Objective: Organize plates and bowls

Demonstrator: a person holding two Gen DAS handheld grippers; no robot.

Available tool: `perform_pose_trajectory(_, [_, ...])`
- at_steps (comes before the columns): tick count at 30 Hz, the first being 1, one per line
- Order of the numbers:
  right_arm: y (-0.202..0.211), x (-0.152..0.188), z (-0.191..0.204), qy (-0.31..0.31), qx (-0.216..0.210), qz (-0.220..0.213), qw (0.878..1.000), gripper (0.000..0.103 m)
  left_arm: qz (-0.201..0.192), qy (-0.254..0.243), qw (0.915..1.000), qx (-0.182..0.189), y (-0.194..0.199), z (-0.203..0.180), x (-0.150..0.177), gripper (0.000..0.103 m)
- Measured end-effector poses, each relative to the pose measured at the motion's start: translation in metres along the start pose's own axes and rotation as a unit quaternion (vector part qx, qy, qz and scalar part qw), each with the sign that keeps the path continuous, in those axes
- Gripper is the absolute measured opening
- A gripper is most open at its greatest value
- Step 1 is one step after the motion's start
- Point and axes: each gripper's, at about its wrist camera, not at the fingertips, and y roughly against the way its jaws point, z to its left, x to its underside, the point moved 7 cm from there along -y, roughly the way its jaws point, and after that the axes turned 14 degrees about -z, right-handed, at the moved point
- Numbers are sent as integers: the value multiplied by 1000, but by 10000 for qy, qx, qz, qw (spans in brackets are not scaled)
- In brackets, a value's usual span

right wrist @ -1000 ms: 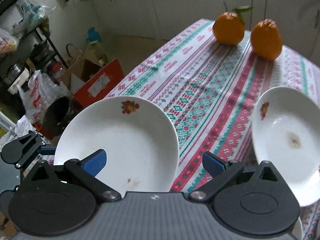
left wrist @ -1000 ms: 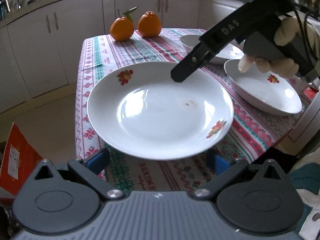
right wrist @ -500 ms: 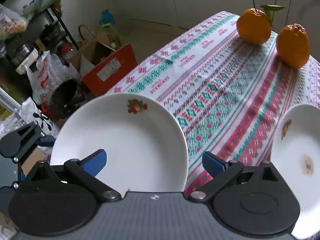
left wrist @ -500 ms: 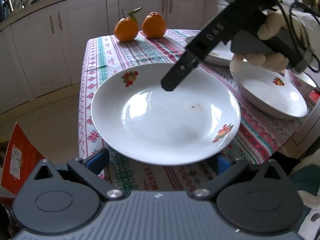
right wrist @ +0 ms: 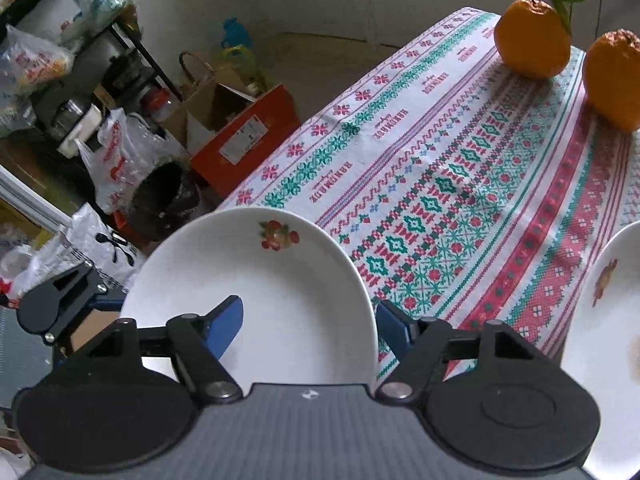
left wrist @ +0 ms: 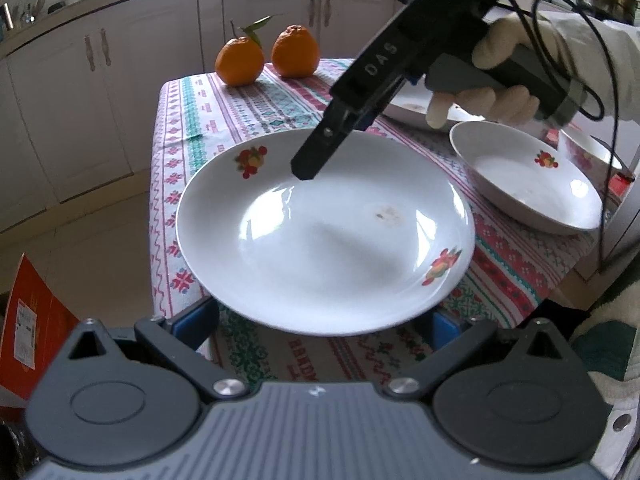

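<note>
A white plate with fruit decals (left wrist: 324, 236) sits at the near corner of the patterned tablecloth (left wrist: 256, 108). My left gripper (left wrist: 320, 320) is open, its blue pads under the plate's near rim on either side. My right gripper (right wrist: 310, 320) straddles the plate's (right wrist: 260, 280) far rim, one blue pad over the plate, one outside; its jaws are partly closed with a gap left. In the left wrist view the right gripper's black fingers (left wrist: 320, 152) hang over the plate. A second white bowl (left wrist: 524, 184) lies to the right.
Two oranges (left wrist: 268, 56) stand at the table's far end. More white dishes (left wrist: 412, 108) lie behind the right gripper. A red box (right wrist: 248, 136), bags and a black pot (right wrist: 164, 200) sit on the floor beside the table. Cabinets line the back wall.
My right gripper has moved over the plate's rim and its jaws have narrowed around it. The left gripper has stayed under the near rim.
</note>
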Motion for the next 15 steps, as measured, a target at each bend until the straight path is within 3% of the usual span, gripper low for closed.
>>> perform_pose_trajectory(8, [-1,-3,-5,-439,-371,78,9983,73,2,-85,9999,55,0,-1,-2,102])
perform_pose_trajectory(15, [0,-3,-6,-501,-442,66,9977,73,4,-180,9998,126,-1,-4,-6,102])
